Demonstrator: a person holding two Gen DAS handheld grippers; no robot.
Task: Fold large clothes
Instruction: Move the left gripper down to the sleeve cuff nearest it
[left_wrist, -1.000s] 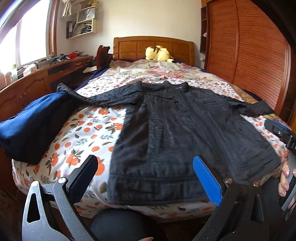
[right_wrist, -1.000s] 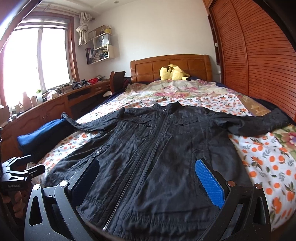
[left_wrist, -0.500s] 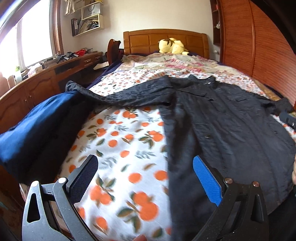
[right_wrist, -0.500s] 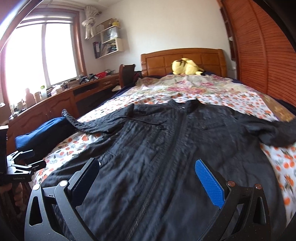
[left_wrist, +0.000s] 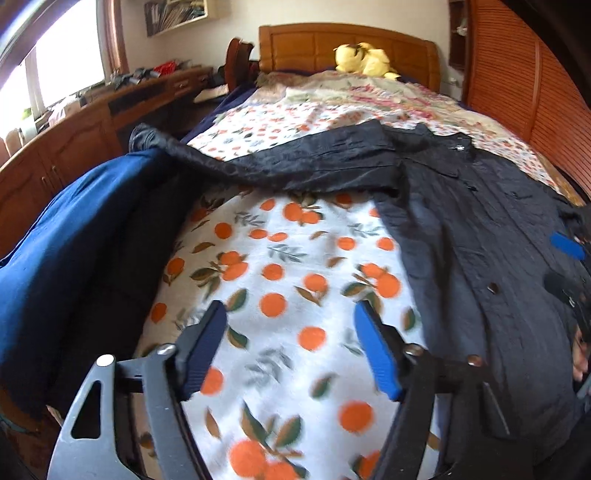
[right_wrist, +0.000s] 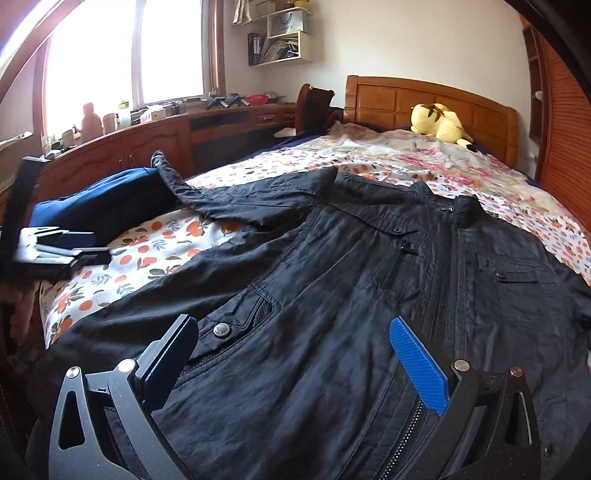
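Although books and a paper bag stand on the wall shelf (right_wrist: 282, 35), no writing on them can be read. The black jacket (right_wrist: 369, 295) lies face up and spread flat on the bed (left_wrist: 280, 258), zip closed, collar toward the wooden headboard (right_wrist: 424, 99); one sleeve (left_wrist: 266, 162) stretches out over the orange-print sheet and drapes across a folded blue garment (left_wrist: 55, 251) at the bed's edge. A yellow plush toy (right_wrist: 441, 123) rests by the headboard. Bottles and small clutter, too blurred to name, crowd the long wooden table (right_wrist: 155, 136) under the window.

The left hand-held gripper (left_wrist: 290, 347) hangs above bare sheet just beside the jacket's side edge; its jaws are closing with nothing between them. The right hand-held gripper (right_wrist: 299, 354) is low over the jacket's lower front, jaws apart, the cloth passing beneath them but not pinched.
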